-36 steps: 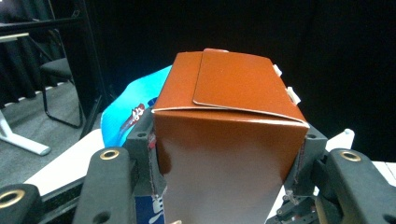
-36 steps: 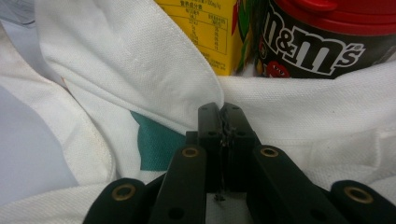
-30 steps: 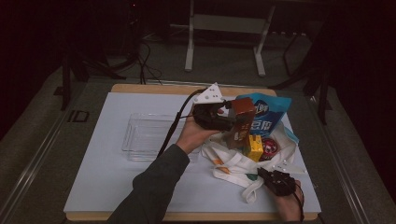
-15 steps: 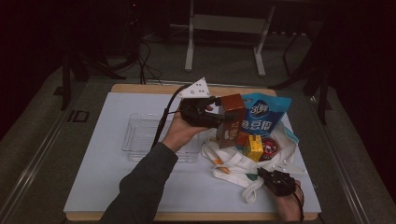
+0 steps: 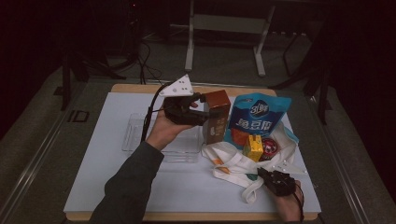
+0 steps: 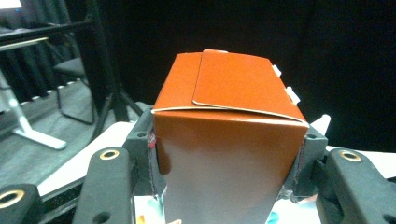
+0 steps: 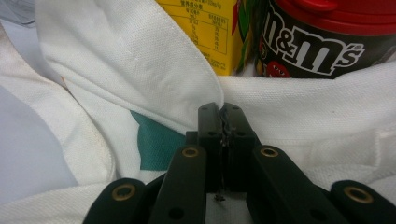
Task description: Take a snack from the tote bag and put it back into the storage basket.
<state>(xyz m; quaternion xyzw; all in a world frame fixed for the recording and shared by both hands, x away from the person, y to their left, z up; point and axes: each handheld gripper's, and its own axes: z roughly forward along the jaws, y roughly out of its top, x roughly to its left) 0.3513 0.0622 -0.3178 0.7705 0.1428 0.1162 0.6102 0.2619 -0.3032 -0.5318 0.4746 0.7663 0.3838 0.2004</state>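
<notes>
From above, my left gripper (image 5: 211,112) clamps a brown carton (image 5: 217,115) upright above the white table (image 5: 140,186), beside a blue snack bag (image 5: 258,116) and over the edge of a clear tray (image 5: 135,135). My right gripper (image 5: 267,175) sits at the white cloth bag (image 5: 233,161).

Left gripper view: my jaws press both sides of the carton (image 6: 229,140).

Right gripper view: my jaws are pinched together on the cloth bag's (image 7: 140,65) fabric, a yellow box (image 7: 205,28) and a candy tub (image 7: 327,42) beyond.
</notes>
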